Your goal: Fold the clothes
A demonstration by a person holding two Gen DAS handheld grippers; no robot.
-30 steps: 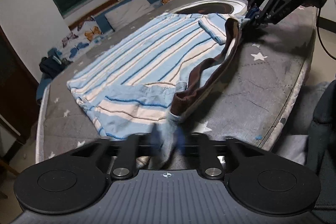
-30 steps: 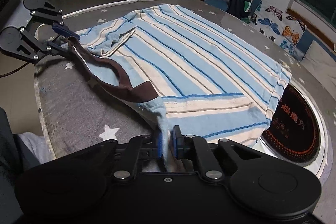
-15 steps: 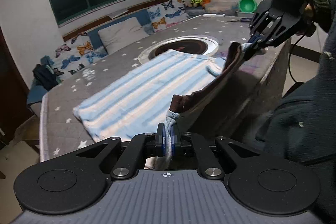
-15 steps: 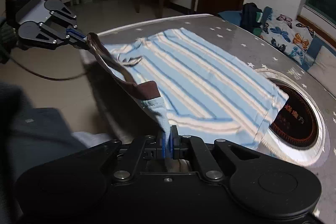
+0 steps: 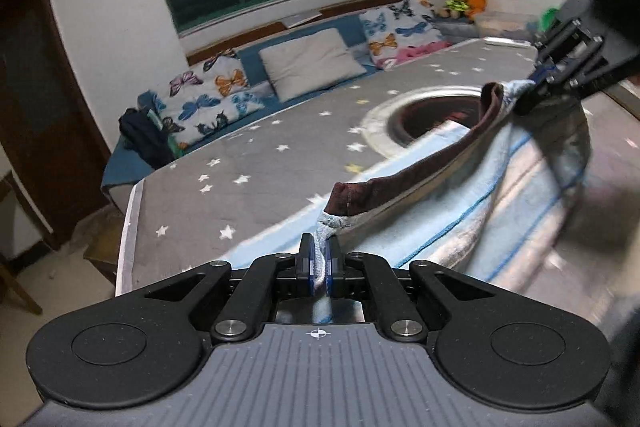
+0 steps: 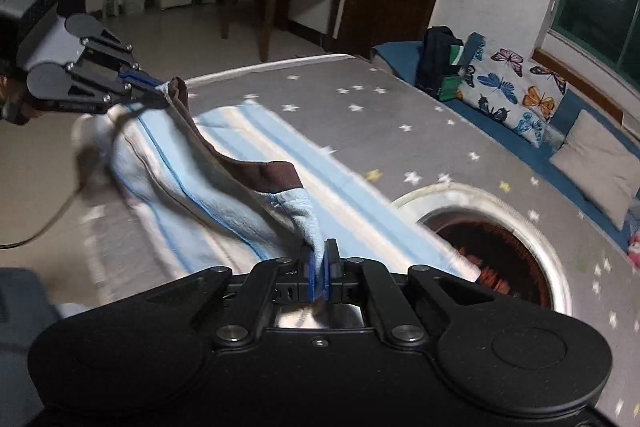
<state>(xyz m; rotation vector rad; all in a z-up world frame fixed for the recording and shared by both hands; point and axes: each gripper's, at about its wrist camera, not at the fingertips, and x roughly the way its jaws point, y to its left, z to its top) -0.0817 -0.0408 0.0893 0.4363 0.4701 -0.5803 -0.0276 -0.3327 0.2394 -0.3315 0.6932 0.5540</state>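
Note:
A light-blue striped shirt [image 5: 472,203] with a brown collar band [image 5: 404,187] hangs in the air between both grippers, its lower part trailing on the grey star-patterned table [image 5: 256,163]. My left gripper [image 5: 319,259] is shut on one shoulder of the shirt. My right gripper [image 6: 320,263] is shut on the other shoulder; it also shows in the left wrist view [image 5: 540,79]. The shirt [image 6: 224,187] and the left gripper [image 6: 152,91] show in the right wrist view.
A round recessed burner [image 6: 492,251] with a pale rim sits in the table near the shirt. A bench with butterfly cushions [image 5: 208,103] and a grey pillow [image 5: 308,63] runs behind the table. A dark bag [image 6: 436,55] lies on the bench end.
Both grippers have lifted the shirt by its shoulders off the table and drawn it toward the table's near edge; most of the shirt now hangs raised between them.

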